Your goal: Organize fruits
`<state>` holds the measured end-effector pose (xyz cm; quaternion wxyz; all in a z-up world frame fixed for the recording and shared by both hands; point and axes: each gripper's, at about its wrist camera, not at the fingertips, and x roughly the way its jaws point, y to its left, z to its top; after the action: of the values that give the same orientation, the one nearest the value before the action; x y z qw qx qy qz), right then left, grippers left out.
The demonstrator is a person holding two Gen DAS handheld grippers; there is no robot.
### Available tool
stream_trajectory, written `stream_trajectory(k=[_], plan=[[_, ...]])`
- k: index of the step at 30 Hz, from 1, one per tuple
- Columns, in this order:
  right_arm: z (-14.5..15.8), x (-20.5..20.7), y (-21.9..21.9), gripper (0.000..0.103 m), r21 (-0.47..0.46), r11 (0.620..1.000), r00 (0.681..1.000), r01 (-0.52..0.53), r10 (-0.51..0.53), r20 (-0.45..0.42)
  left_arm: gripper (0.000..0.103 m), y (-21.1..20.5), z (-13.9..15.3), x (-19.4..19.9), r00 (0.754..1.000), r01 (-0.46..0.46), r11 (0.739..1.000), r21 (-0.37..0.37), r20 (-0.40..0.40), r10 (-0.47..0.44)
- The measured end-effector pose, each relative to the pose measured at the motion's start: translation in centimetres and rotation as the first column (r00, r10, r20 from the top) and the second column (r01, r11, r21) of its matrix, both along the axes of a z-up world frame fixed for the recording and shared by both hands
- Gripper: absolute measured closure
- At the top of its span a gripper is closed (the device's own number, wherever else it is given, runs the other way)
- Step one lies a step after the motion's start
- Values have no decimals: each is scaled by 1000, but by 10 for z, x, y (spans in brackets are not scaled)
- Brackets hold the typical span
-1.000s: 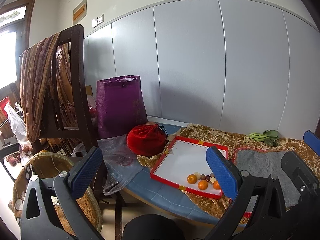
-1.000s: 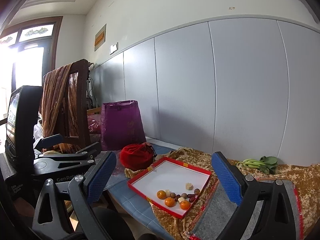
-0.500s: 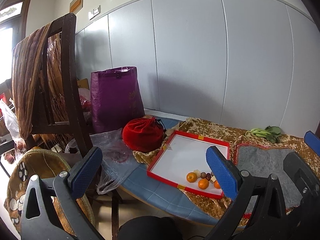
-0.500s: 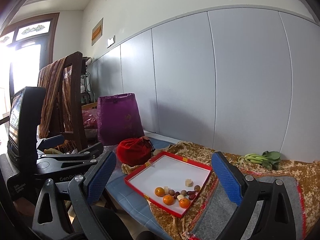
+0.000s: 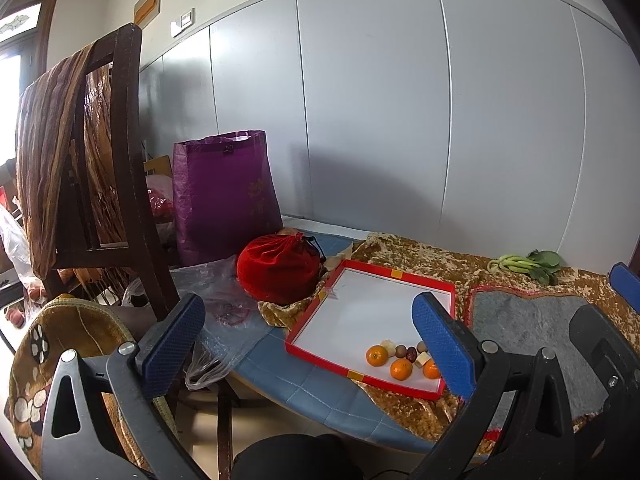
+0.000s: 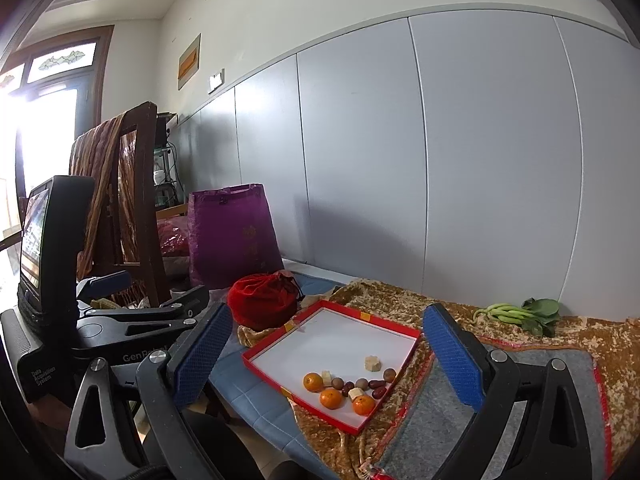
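A red-rimmed white tray [image 5: 372,276] [image 6: 332,312] lies on the table. In its near corner sit three small oranges [image 5: 401,369] [image 6: 331,398], several dark red and brown round fruits [image 6: 378,391] and pale cubes [image 6: 372,363]. My left gripper [image 5: 308,340] hovers open and empty in front of the table, short of the tray. My right gripper [image 6: 328,356] is also open and empty, held back from the table edge. The left gripper's body [image 6: 132,316] shows at the left of the right wrist view.
A red drawstring pouch [image 5: 280,268] and a purple bag [image 5: 226,192] stand left of the tray. A grey felt mat [image 5: 532,324] lies to its right, green vegetables [image 5: 528,264] at the back. A wooden chair [image 5: 120,160] with draped cloth stands left.
Both grippers have drifted slightly nearer the table, so the tray and fruits look a little larger. Both stay open and empty.
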<state>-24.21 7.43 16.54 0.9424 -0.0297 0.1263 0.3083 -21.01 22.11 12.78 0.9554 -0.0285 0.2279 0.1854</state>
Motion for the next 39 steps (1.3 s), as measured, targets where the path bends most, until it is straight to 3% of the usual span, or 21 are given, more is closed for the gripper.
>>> stream_trajectory(k=[39], plan=[[1,-8,6,6,2,1000,1000,2,-2,21,0,6,-5,-4,1000,-11,1000,-28,8,11]])
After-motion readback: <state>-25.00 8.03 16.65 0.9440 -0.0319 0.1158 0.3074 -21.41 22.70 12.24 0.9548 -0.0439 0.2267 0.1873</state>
